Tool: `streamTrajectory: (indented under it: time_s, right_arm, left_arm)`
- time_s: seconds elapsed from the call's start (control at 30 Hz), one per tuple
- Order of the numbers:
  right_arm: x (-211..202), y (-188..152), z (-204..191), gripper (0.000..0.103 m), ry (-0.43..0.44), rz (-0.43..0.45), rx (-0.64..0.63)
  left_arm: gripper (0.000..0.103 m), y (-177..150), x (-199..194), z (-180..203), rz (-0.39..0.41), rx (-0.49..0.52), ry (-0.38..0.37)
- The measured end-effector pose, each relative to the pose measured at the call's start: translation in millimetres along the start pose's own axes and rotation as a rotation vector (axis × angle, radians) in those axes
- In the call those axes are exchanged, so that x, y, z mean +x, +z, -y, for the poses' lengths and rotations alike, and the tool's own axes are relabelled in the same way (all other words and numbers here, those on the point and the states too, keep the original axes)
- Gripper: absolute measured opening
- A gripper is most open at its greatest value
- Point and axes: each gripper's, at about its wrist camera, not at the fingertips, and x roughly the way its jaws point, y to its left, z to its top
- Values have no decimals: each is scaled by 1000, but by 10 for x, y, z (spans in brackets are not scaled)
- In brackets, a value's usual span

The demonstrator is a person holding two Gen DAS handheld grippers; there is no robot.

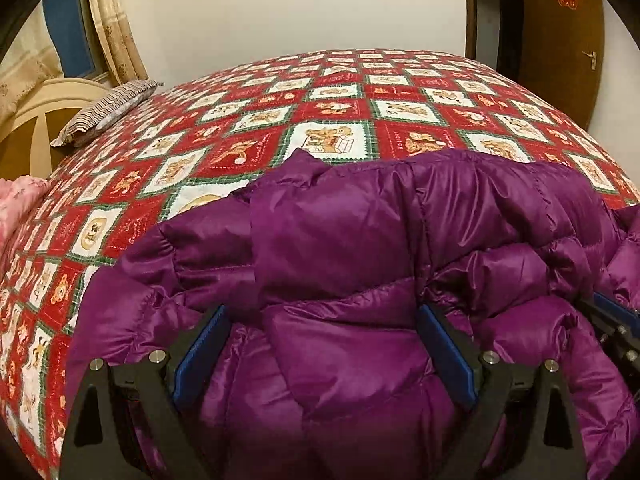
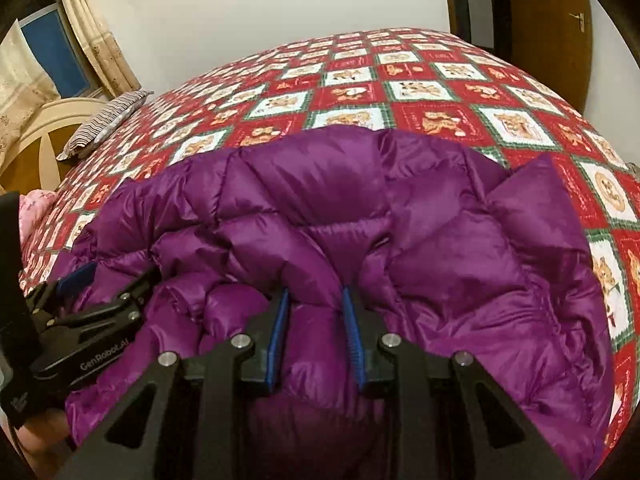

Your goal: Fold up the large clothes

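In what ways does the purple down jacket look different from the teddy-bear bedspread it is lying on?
The purple down jacket is one plain, glossy colour; the teddy-bear bedspread is a red, white and green check with bear pictures. The jacket is puffy, stitched into bulging sections and crumpled; the bedspread lies flat and smooth. The jacket covers only the near part, while the bedspread runs on to the far edge. Both are fabric.
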Motion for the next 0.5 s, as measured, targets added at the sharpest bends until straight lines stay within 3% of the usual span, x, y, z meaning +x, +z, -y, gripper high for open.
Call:
streamTrajectory:
  time_s: [0.07,0.13,0.27,0.37,0.5]
  right_arm:
    - [5,24,-44,30,-23,-9,-32]
    - [-123,55,-45,30,-26,-7,-27]
    - [-654,-8,-88,32,29,96,-30]
    - [-788,-207,-171,32,50,99,-49]
    - [-508,-501,-255,32,22,36,-113]
  left_arm:
    - [95,38,-112,-25,16,-1,19]
    - [95,32,-445,-94,83,-21,-31]
    - [95,-195,-866,-44,162,33,-65]
    - [95,-398,-769,156,118,97,-63]
    - [95,-536,-585,284,80,110,-39]
